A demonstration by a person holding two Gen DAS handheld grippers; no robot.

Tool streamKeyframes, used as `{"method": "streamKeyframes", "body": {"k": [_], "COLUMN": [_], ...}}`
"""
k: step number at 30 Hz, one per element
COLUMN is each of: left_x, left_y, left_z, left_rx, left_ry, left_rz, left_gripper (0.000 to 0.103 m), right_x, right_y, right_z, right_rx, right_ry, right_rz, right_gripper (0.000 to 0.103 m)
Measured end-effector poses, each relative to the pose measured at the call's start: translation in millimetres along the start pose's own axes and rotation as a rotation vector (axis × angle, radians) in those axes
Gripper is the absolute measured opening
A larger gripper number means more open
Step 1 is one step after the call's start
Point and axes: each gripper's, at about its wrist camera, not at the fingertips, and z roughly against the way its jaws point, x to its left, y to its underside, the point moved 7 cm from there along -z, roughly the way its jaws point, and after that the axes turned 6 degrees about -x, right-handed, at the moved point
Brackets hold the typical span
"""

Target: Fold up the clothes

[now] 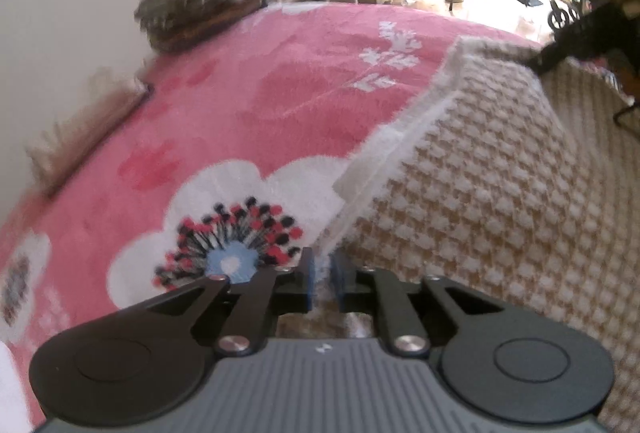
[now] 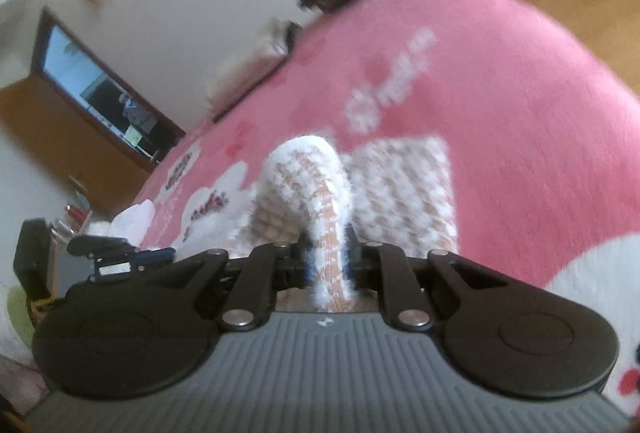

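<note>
- Leftmost in the left wrist view: pale wall, with a dark blurred bundle [image 1: 200,13] at the far edge of the bed.
- Spread across the bed: pink fleece blanket [image 1: 224,105] with white flowers, 1 large bloom with red and black dots just ahead of the fingers.
- Low centre: left gripper [image 1: 327,283], blue pads [image 1: 309,281] clenched on the white fuzzy edge of the beige-and-white checked garment [image 1: 480,185].
- Right of that: garment lying on the blanket, its white hem running away from the pads up to a far corner.
- Far right, top: bright room beyond, cluttered, too washed out to read.
- Left in the right wrist view: wooden cabinet with a dark-framed mirror [image 2: 100,93], blurred.
- Centre: right gripper [image 2: 328,261], jaws clamped on a raised fold of the same checked garment [image 2: 316,193], arching up from the blanket.
- Behind the fold: flat part of the garment on the pink blanket [image 2: 520,105].
- Far right: wooden floor [image 2: 580,13].
</note>
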Motion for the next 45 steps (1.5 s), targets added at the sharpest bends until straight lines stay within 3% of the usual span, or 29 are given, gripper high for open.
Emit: {"method": "streamKeyframes", "body": {"k": [2, 4, 7, 9, 12, 14, 16, 18, 21, 23, 25, 27, 29, 31, 34, 37, 41, 43, 45], "left_x": [13.1, 29.7, 49.2, 59.8, 69.0, 71.3, 67.6, 45.7, -2.0, -39.8, -71.1, -81.6, -92.1, -96.1, -90.1, -80.9, -75.6, -71.6, -67.5], "left_y": [-1.9, -2.0, -1.5, -0.8, -0.7, -1.8, 0.1, 8.5, 32.5, 54.6, 80.0, 107.2, 134.2, 148.4, 145.7, 141.4, 151.8, 146.9, 141.9], "left_z": [2.3, 9.7, 29.8, 45.1, 73.9, 96.3, 120.3, 141.6, 161.0, 164.7, 152.4, 139.2, 126.3, 124.2, 138.6, 153.1, 133.2, 143.4, 153.6], "left_rx": [0.015, 0.014, -0.008, -0.023, -0.041, -0.052, -0.057, -0.047, -0.027, -0.015, 0.046, 0.083, 0.12, 0.123, 0.087, 0.038, 0.086, 0.061, 0.036], "left_ry": [0.02, 0.009, -0.052, -0.105, -0.173, -0.221, -0.24, -0.225, -0.166, -0.112, -0.065, -0.117, -0.168, -0.187, -0.176, -0.201, -0.2, -0.198, -0.196], "left_rz": [0.105, 0.218, 0.342, 0.407, 0.476, 0.499, 0.505, 0.489, 0.474, 0.477, 0.5, 0.455, 0.41, 0.396, 0.42, 0.43, 0.461, 0.492, 0.524], "left_gripper": [0.032, 0.052, 0.053, 0.053, 0.054, 0.054, 0.054, 0.054, 0.054, 0.053, 0.05, 0.048, 0.044, 0.044, 0.044, 0.049, 0.048, 0.047, 0.047], "right_x": [-16.4, -25.5, -33.2, -33.2, -32.9, -35.9, -31.4, -9.0, 41.3, 66.7, 88.9, 92.8, 72.0, 52.4, 53.5, 66.1, 47.6, 44.4, 56.7], "right_y": [-3.1, -9.3, -20.2, -26.9, -41.6, -47.0, -42.7, -30.8, 2.8, 34.1, 65.0, 88.4, 108.4, 116.4, 107.5, 105.6, 106.0, 101.4, 94.9], "right_z": [-6.0, -5.5, 3.3, 15.4, 54.9, 90.7, 121.0, 141.1, 158.1, 152.1, 140.6, 124.3, 105.4, 96.5, 103.6, 115.3, 112.2, 109.1, 113.4], "right_rx": [0.037, 0.076, 0.117, 0.107, -0.019, -0.102, -0.129, -0.098, -0.015, 0.067, 0.152, 0.246, 0.346, 0.414, 0.411, 0.4, 0.415, 0.44, 0.449], "right_ry": [-0.053, -0.106, -0.112, -0.08, 0.015, 0.072, 0.134, 0.166, 0.205, 0.209, 0.211, 0.261, 0.399, 0.441, 0.458, 0.486, 0.549, 0.542, 0.567], "right_rz": [-0.125, -0.257, -0.348, -0.346, -0.317, -0.342, -0.345, -0.251, 0.011, 0.165, 0.304, 0.413, 0.54, 0.531, 0.501, 0.573, 0.654, 0.639, 0.706], "right_gripper": [0.014, 0.021, 0.03, 0.044, 0.059, 0.059, 0.058, 0.054, 0.045, 0.036, 0.031, 0.027, 0.023, 0.019, 0.011, 0.012, 0.012, 0.012, 0.013]}}
